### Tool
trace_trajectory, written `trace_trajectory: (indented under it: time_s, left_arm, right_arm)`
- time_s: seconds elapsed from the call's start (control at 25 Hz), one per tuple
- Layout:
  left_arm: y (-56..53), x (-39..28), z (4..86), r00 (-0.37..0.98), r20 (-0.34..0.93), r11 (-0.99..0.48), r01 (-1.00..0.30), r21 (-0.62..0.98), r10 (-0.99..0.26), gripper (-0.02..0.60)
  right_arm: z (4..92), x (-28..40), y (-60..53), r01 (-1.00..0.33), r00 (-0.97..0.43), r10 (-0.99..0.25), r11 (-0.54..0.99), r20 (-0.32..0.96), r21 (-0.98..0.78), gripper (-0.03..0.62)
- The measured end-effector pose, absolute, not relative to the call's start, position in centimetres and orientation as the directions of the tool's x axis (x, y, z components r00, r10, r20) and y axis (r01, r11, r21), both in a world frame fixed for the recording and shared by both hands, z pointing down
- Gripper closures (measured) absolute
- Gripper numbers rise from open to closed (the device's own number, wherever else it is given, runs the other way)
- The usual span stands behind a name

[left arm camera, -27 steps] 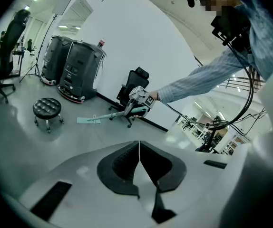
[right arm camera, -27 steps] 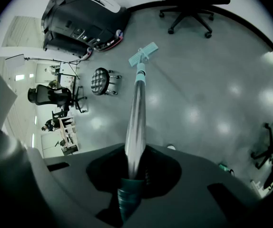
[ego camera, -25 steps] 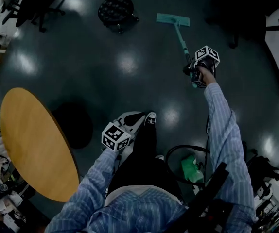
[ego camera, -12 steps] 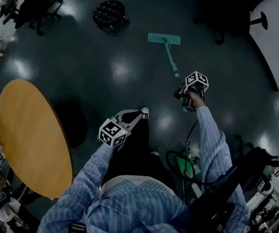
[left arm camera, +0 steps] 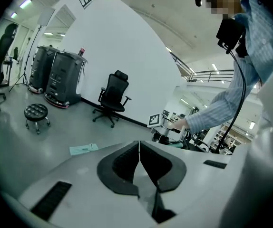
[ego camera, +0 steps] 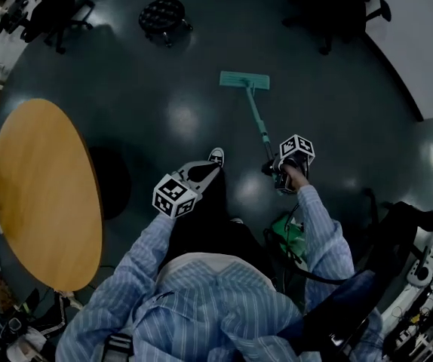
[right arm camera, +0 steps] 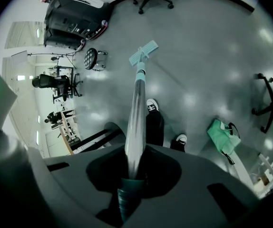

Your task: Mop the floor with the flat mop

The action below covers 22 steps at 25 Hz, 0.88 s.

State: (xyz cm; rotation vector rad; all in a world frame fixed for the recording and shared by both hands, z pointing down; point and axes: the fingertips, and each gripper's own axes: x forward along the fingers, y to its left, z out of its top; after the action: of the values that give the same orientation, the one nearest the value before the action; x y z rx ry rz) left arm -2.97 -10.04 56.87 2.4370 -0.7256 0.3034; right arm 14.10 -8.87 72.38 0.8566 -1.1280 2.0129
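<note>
From the head view, the right tongs (ego camera: 280, 173) hold the upper end of the teal flat mop's slim pole (ego camera: 256, 118). Its rectangular pad (ego camera: 244, 81) lies flat on the dark glossy floor (ego camera: 148, 89), well ahead of the person's shoes. The left tongs (ego camera: 194, 173) hang apart from the mop.

The left gripper view shows its tongs clenched on nothing.

The right gripper view shows its tongs clamped round the pole.

A mopping stroke seems under way. The next sweep calls for steady pressure that keeps the pad flat.

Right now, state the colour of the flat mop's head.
Teal green; the rectangular mop head shows best in the head view.
</note>
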Motion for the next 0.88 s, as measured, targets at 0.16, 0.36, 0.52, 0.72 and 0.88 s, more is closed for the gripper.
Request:
trace_trajectory:
  time_s: [0.16, 0.36, 0.52, 0.72, 0.88]
  left_arm:
    - [-3.4, -2.1, 55.6, 0.823, 0.358, -0.697, -0.565, 0.441, -0.441, 0.572]
    - [5.5, 0.3, 54.6, 0.831, 0.352, -0.711, -0.552, 0.435, -0.43, 0.572]
    - [11.7, 2.3, 54.3, 0.838, 0.352, -0.728, -0.54, 0.422, -0.417, 0.572]
    - [16.0, 2.4, 53.0, 0.846, 0.352, -0.736, -0.526, 0.425, -0.401, 0.572]
    - [17.2, 1.6, 52.2, 0.848, 0.351, -0.743, -0.522, 0.419, -0.397, 0.572]
  right_arm:
    - [71.4, 14.6, 0.2, -0.785, -0.576, 0.224, -0.42, 0.786, -0.455, 0.54]
    - [71.2, 16.0, 11.1, -0.784, -0.578, 0.231, -0.422, 0.782, -0.455, 0.54]
    - [71.4, 17.2, 18.5, -0.798, -0.564, 0.241, -0.405, 0.79, -0.446, 0.539]
    - [70.6, 17.1, 24.8, -0.806, -0.554, 0.248, -0.401, 0.795, -0.436, 0.54]
    - [69.6, 16.6, 28.9, -0.793, -0.57, 0.255, -0.418, 0.781, -0.443, 0.539]
